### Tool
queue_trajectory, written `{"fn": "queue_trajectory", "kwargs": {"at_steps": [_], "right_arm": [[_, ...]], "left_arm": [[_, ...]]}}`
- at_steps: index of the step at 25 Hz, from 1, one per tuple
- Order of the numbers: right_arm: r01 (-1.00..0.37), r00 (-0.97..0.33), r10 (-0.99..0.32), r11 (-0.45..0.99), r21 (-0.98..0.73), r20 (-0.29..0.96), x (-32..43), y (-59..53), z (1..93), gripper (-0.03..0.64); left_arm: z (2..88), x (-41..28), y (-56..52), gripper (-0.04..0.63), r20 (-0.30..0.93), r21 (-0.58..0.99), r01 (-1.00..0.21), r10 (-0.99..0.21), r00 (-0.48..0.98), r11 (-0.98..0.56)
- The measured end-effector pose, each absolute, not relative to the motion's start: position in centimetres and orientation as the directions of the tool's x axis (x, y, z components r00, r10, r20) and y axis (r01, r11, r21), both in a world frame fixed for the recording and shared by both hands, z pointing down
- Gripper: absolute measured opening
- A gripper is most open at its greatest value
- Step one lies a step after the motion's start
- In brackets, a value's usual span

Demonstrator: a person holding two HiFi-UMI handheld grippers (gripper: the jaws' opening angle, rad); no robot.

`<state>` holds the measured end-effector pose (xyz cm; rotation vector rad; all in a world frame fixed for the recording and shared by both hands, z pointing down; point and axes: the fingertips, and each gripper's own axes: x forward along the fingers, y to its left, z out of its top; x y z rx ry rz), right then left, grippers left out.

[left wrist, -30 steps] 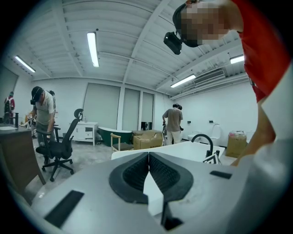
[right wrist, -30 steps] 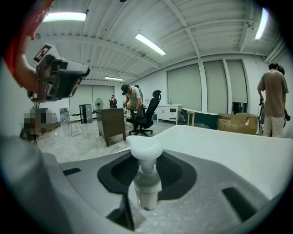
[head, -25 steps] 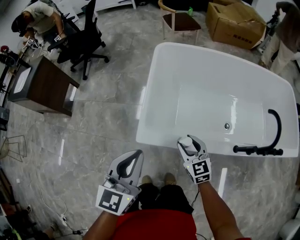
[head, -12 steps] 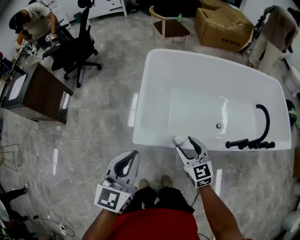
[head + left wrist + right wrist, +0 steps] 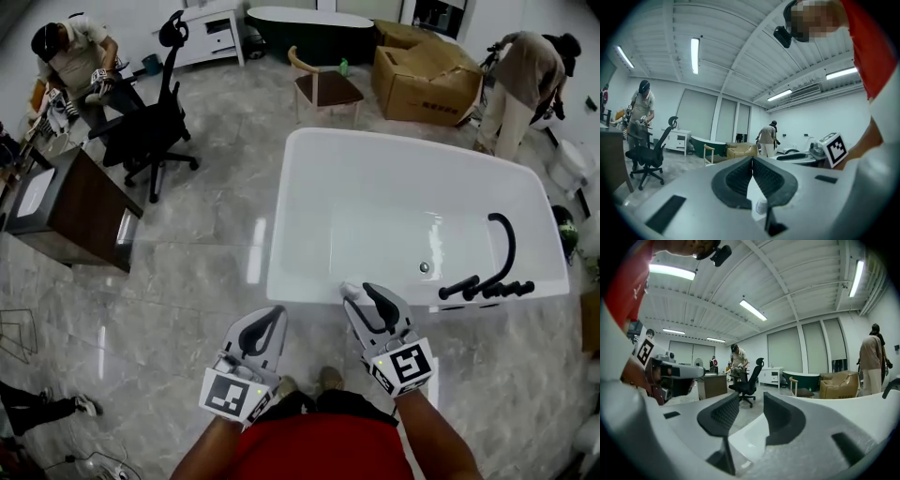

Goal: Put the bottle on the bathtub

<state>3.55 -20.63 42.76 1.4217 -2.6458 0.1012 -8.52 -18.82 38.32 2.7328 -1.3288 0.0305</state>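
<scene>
In the head view both forearms reach forward from the bottom of the frame, each hand holding a gripper out over the grey tiled floor. The left gripper (image 5: 270, 319) sits lower centre, pointing up and right, short of the white bathtub (image 5: 309, 272). The right gripper (image 5: 361, 295) is angled up and left, its tips at the tub's near rim. A small white bottle (image 5: 350, 289) stands on that rim at the tip of the right gripper; whether they touch cannot be told. A black faucet (image 5: 497, 258) curves over the tub's right end. An office chair (image 5: 155, 131) and a dark desk (image 5: 70, 202) fill the upper left, where a seated person (image 5: 70, 56) works. A wooden chair (image 5: 323, 86), a cardboard box (image 5: 427, 80) and a bent-over person (image 5: 525, 80) lie along the top. In the left gripper view the jaws are pressed together at the tip with nothing between the pads, and the right gripper's marker cube (image 5: 833, 146) shows at the right. In the right gripper view the jaws stand apart and empty, the tub's white surface showing through the gap, with the office chair behind.
</scene>
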Motion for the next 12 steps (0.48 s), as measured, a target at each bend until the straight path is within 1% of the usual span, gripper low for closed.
{"fn": "queue_trajectory", "kwargs": {"at_steps": [6, 10, 12], "right_arm": [[-0.825, -0.564, -0.822, 0.561, -0.063, 0.075, 1.7, -18.3, 38.6, 0.090], [-0.819, -0.573, -0.818, 0.568, -0.082, 0.058, 0.4, -17.6, 37.6, 0.027], [-0.815, -0.579, -0.813, 0.574, -0.085, 0.060, -0.2, -17.3, 37.7, 0.006]], "left_arm": [[36.3, -8.9, -18.0, 0.011, 0.031, 0.066, -0.781, -0.781, 0.624, -0.621], [35.5, -9.4, -17.9, 0.011, 0.015, 0.056, -0.783, -0.783, 0.621, -0.620], [35.4, -9.7, -17.8, 0.011, 0.008, 0.056, -0.786, -0.787, 0.617, -0.616]]}}
